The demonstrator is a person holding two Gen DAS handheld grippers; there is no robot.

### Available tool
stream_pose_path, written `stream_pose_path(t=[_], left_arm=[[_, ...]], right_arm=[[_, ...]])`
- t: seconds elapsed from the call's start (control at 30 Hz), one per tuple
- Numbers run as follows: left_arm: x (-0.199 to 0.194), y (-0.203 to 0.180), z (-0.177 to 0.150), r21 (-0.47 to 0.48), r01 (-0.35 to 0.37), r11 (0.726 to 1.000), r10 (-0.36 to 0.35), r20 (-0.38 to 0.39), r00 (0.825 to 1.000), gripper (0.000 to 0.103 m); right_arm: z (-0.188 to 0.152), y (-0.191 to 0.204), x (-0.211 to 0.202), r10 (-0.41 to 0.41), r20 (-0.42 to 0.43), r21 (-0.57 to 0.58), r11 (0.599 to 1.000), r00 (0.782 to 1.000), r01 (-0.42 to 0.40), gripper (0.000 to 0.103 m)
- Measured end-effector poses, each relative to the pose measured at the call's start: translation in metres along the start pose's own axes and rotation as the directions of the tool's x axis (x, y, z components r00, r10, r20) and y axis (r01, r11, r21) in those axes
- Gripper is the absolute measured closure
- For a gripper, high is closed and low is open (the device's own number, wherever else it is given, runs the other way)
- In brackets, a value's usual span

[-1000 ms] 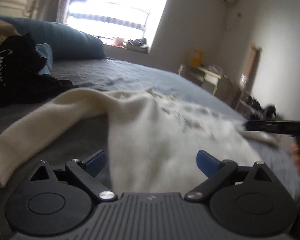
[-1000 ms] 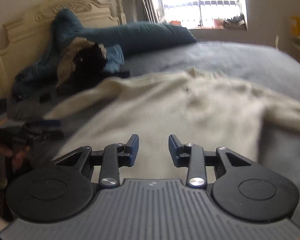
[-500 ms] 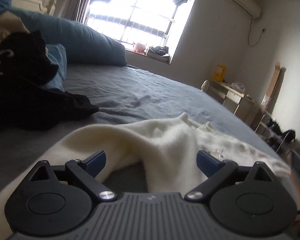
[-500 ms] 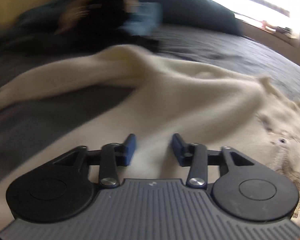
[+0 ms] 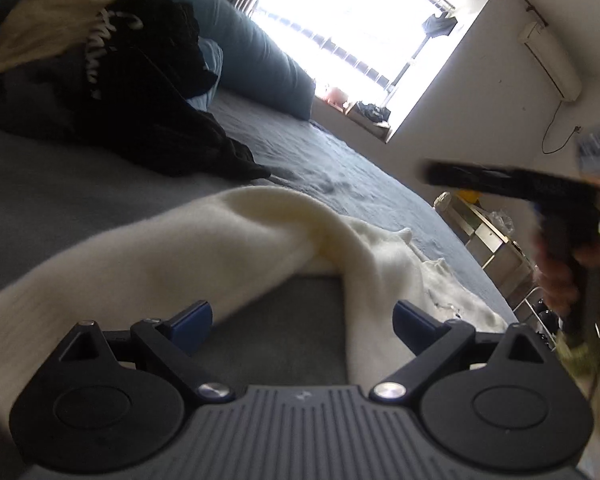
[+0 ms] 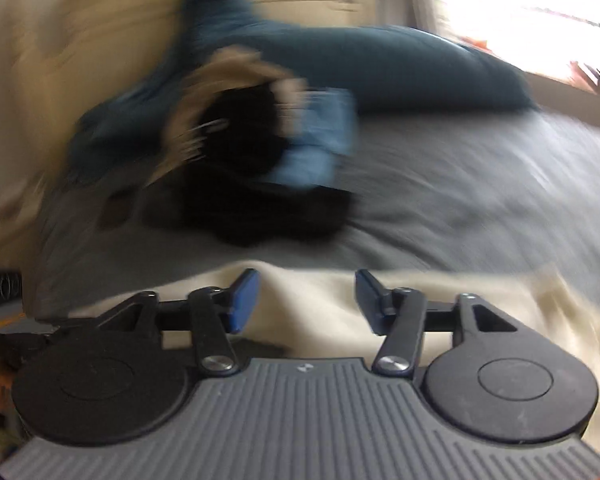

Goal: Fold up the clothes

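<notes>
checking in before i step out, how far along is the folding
Barely begun. Done: the cream sweater lies spread on the grey bed, one sleeve stretched out, no fold visible. In hand: nothing; the left gripper and right gripper are both open over the sweater. Left: every fold, plus the dark clothes pile near the pillows.

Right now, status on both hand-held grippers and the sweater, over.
Left hand-held gripper open, empty, low over the cream sweater. Right hand-held gripper open, empty, view blurred. Sweater unfolded on the grey bed. Black garment pile beyond, apart.
</notes>
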State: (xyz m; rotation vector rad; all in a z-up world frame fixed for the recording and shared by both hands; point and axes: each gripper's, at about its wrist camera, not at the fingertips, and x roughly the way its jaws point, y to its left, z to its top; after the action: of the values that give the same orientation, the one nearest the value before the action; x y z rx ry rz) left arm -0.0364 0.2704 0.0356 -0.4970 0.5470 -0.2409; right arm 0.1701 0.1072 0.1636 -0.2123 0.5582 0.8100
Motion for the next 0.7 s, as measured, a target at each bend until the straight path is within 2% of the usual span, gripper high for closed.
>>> stream_pose_path(t=[0.03,0.1,0.2,0.33,0.37,0.5,0.57,0.7], left_arm=[[-0.008,0.002,-0.005,-0.007,0.009,1.000,-0.009,0.004,1.000,0.005],[-0.024,0.010,-0.015,-0.036,0.028,0.999,-0.029,-0.003,1.000,0.005],[-0.041,0.021,-0.027,-0.062,0.051,0.997,-0.053,-0.036,0.998,0.006],[-0.062,0.041,-0.034,-0.093,0.032,0.995,-0.033,-0.010,0.999,0.005],[-0.068,0.046,-0.036,-0.101,0.028,0.994,-0.028,-0.004,1.000,0.005],[-0.087,0.065,-0.043,-0.137,0.011,0.991,-0.008,0.024,1.000,0.006],[-0.093,0.072,-0.040,-0.159,0.005,0.987,0.002,0.044,0.999,0.006],[-0.100,0.076,-0.030,-0.116,-0.010,0.993,0.018,0.072,0.997,0.006]], right_arm=[[0.006,0.018,0.014,0.031,-0.020,-0.085,0.996,0.999,-0.033,0.042],[0.015,0.051,0.040,0.090,-0.064,-0.250,0.963,0.994,-0.103,0.041],[0.019,0.098,0.079,0.149,-0.162,-0.476,0.854,0.976,-0.209,0.039],[0.024,0.139,0.115,0.180,-0.281,-0.624,0.712,0.943,-0.322,0.038],[0.028,0.144,0.124,0.199,-0.317,-0.614,0.702,0.927,-0.361,0.038],[0.049,0.159,0.157,0.291,-0.457,-0.518,0.681,0.840,-0.518,0.026],[0.061,0.149,0.170,0.251,-0.454,-0.495,0.727,0.855,-0.477,0.023],[0.083,0.115,0.192,0.143,-0.429,-0.439,0.830,0.892,-0.344,0.023]])
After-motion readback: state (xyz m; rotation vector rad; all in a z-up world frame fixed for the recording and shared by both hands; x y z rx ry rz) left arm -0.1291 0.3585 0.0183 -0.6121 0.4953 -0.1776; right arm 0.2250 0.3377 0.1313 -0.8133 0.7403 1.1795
